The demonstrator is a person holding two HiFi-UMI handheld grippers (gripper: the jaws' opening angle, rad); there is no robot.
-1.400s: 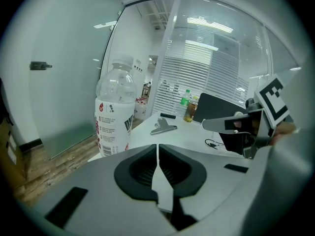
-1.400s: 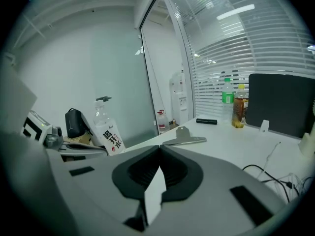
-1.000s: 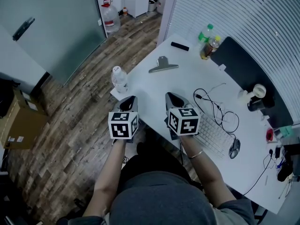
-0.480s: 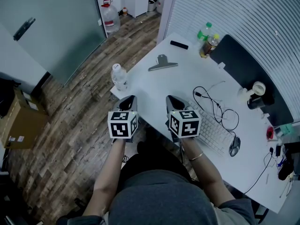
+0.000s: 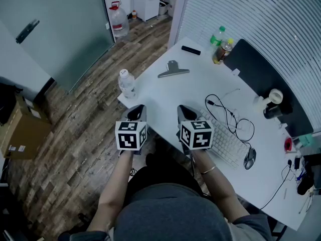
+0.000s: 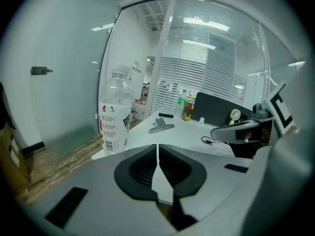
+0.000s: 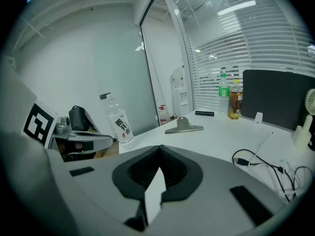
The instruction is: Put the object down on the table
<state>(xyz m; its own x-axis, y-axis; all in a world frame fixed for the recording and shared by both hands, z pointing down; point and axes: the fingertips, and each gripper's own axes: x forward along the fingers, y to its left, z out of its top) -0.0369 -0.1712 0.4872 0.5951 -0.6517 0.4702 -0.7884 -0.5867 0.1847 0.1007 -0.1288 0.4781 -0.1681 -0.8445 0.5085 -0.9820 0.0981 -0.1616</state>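
Both tools hang side by side over the near edge of the counter [image 5: 175, 92], pointed forward and somewhat down. The left tool [image 5: 136, 109] is clenched on nothing: its own view shows the two pads meeting at a thin seam, with only bare counter showing below. The right tool [image 5: 184, 108] is the same, pads together and nothing caught between them. Neither carries anything, so the put-down looks done (which item was "the object" the frames do not say). Likeliest candidate is the water bottle [image 5: 127, 83], which stands on the counter's near left corner just ahead of the left tool. It is upright with its long axis vertical, cap up and label facing the tools, and it is clear of both. Its place so near the edge suggests it was set at the first reachable spot. The other candidate is the metal clip [image 5: 173, 69], lying flat further in on open counter. Its long axis runs across the head view and its handle tab faces the far side. The tools held back at the edge reads as a rest pose.
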